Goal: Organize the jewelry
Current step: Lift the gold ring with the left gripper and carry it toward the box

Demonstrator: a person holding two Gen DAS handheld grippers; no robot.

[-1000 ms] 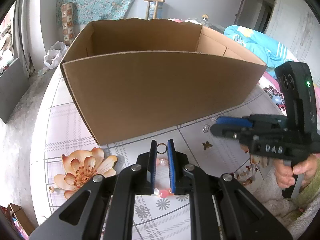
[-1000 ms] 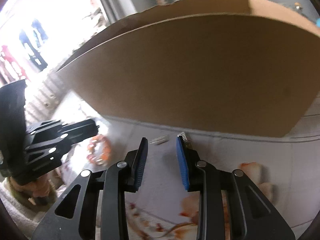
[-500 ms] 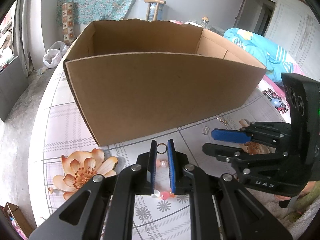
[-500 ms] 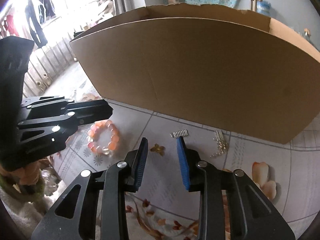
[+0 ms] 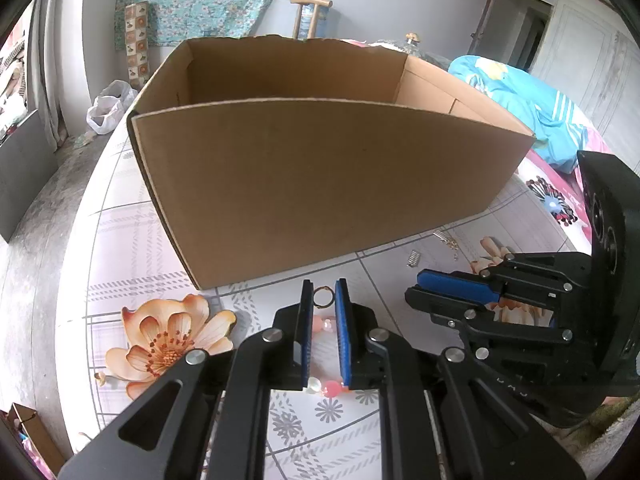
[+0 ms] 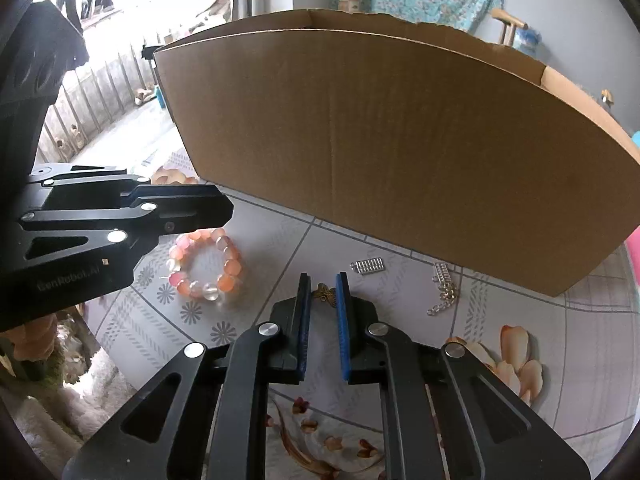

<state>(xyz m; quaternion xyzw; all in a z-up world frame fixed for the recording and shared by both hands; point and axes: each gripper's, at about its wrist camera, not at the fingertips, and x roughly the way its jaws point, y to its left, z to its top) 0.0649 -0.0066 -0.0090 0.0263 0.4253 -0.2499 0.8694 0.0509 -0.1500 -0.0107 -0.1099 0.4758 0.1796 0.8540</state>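
— At twelve o'clock of both grippers, what is found?
— A cardboard box (image 5: pixel 320 184), open-topped, presumably for collection.
— Left gripper (image 5: pixel 324 300)?
— A gold ring (image 5: pixel 322 297) is clamped between nearly closed pads, above the bead bracelet (image 6: pixel 206 264).
— Right gripper (image 6: pixel 323 294)?
— Narrowly parted around a butterfly charm (image 6: pixel 326 293) on the surface (image 6: pixel 580 360); contact cannot be confirmed.

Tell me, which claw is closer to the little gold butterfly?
Right. The right claw has the gold butterfly between its fingertips. The left claw is off to the side, above the pink bead bracelet, pinching a small gold ring.
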